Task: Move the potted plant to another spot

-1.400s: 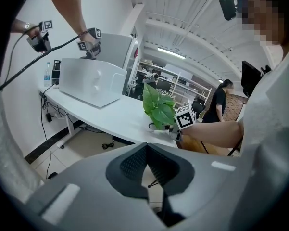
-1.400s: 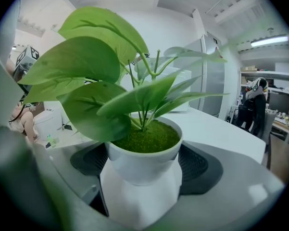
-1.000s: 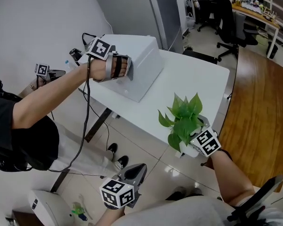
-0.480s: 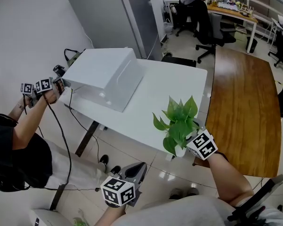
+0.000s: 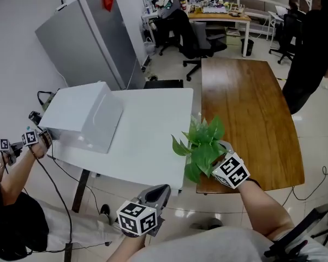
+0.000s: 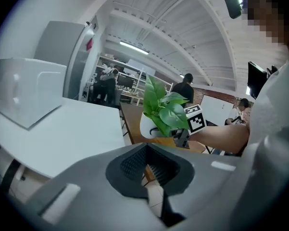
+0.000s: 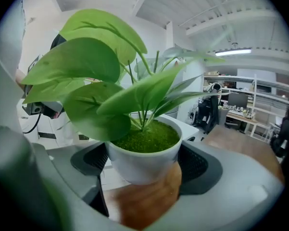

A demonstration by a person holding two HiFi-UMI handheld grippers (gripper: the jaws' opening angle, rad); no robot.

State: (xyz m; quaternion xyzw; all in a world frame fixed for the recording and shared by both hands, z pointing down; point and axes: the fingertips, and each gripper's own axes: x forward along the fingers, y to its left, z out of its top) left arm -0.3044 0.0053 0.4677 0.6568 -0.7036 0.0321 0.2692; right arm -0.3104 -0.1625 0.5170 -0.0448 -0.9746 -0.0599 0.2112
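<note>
The potted plant [image 5: 202,143], green leaves in a small white pot [image 7: 142,165], hangs in the air over the near gap between the white table [image 5: 147,130] and the wooden table [image 5: 245,108]. My right gripper [image 5: 215,160] is shut on the pot, one dark pad against each side of it. The left gripper view shows the plant [image 6: 161,109] held up with my right forearm behind it. My left gripper [image 5: 153,198] stays low near my body, below the white table's edge. Its jaws [image 6: 148,170] are shut with nothing between them.
A large white box [image 5: 82,113] sits on the white table's left end. A second person [image 5: 16,190] holding marker-cube grippers stands at the left. A grey cabinet [image 5: 82,37], office chairs [image 5: 194,34] and a cluttered desk lie beyond. A person in black [image 5: 311,42] stands far right.
My right gripper carried the plant up off the white table's near corner and rightward to the wooden table's edge. The second person's hand left the white box and drew back left.
</note>
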